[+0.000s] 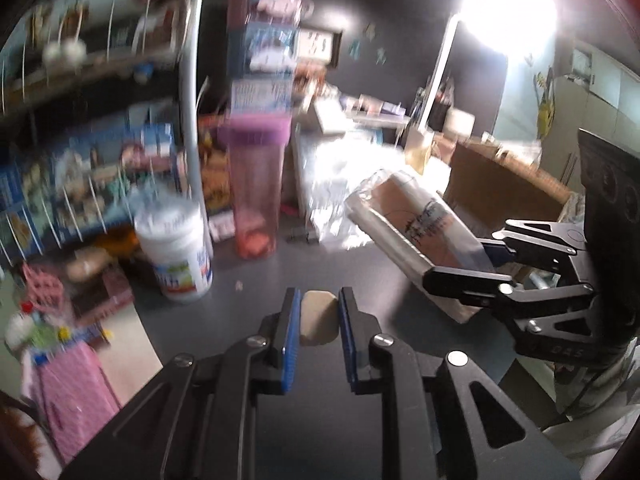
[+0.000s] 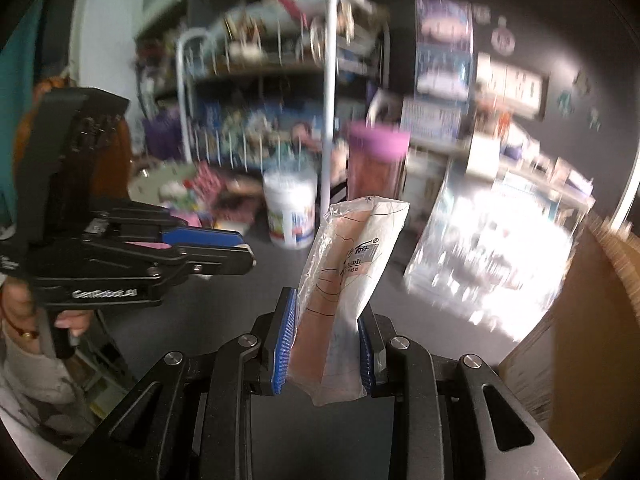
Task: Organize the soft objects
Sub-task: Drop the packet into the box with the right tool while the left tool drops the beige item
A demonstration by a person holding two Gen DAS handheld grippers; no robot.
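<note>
Two grippers, both loaded and both off the dark table (image 1: 248, 264). Nearest in the left wrist view, the left gripper (image 1: 319, 320) has its blue pads pinched on a small beige soft piece (image 1: 318, 318), which pokes out between the fingertips. Over to the table's right side, the right gripper (image 2: 327, 340) is clamped on the lower end of a clear-wrapped soft packet (image 2: 348, 272), and the packet stands up and leans away from the jaws.

Judging by the task, this is a carry. To do it well: keep both pinches firm, and keep that long packet from swinging, since only its end is held.

Pose: both tools tip downward toward the tabletop, side by side but apart. A person's hand (image 2: 68, 320) wraps the left tool's handle at the near left edge.

Farther back, near the table's far edge, a white tub (image 1: 176, 248) and a pink tumbler with a purple lid (image 1: 256, 192) stand beside each other. Behind them are blurred shelves (image 1: 80, 80), and a cardboard box (image 1: 500, 184) sits at the far right.
</note>
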